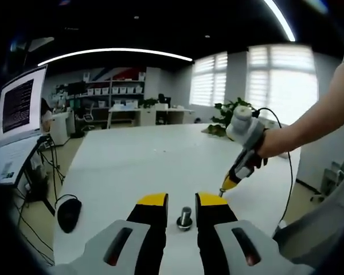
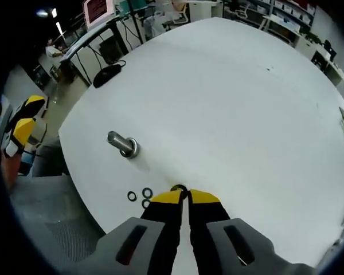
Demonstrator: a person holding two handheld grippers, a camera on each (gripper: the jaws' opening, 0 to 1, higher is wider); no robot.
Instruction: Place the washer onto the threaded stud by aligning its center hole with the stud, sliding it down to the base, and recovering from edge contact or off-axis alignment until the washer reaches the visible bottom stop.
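A lit monitor (image 1: 22,103) stands at the left edge, a black mouse (image 1: 69,213) lies lower left, and a potted plant (image 1: 229,114) sits right of centre before bright windows (image 1: 281,80).

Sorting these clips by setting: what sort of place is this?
Most likely an open-plan office or lab: a large white table, a computer monitor on a side desk, shelving with storage bins along the far wall, and blinds over big windows.
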